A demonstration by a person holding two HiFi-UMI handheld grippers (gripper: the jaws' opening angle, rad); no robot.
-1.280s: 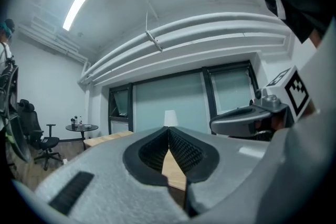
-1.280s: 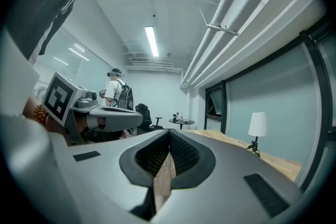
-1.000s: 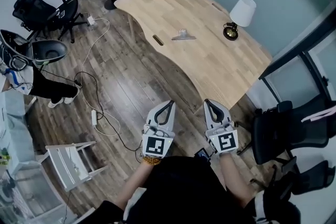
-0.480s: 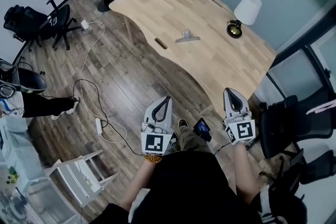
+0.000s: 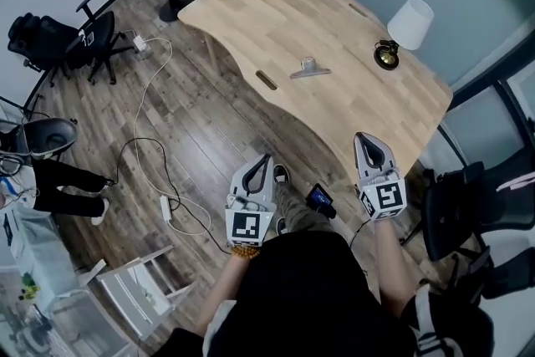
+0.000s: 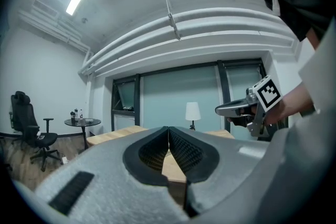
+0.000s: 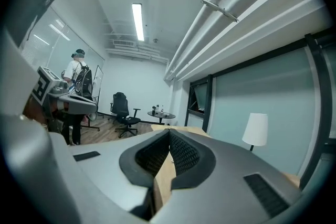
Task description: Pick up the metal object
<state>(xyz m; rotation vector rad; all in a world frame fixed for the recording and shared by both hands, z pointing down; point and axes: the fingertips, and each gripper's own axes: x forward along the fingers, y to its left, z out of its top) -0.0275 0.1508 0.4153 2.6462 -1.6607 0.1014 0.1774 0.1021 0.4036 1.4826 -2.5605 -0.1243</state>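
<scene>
**Operator and hand-held grippers: external appearance**
The person wears a black top [image 5: 292,297] and an amber bead bracelet [image 5: 242,252] at the left wrist. The left gripper [image 5: 267,157] and right gripper [image 5: 365,136] each have a light grey moulded shell tapering to a point, black ribbed pads [image 6: 181,147] lining the jaws, and a white cube [image 5: 249,228] carrying black square markers.

No lettering or number is legible; the left gripper [image 5: 264,159] and right gripper [image 5: 368,138] carry only square black-and-white markers.
</scene>
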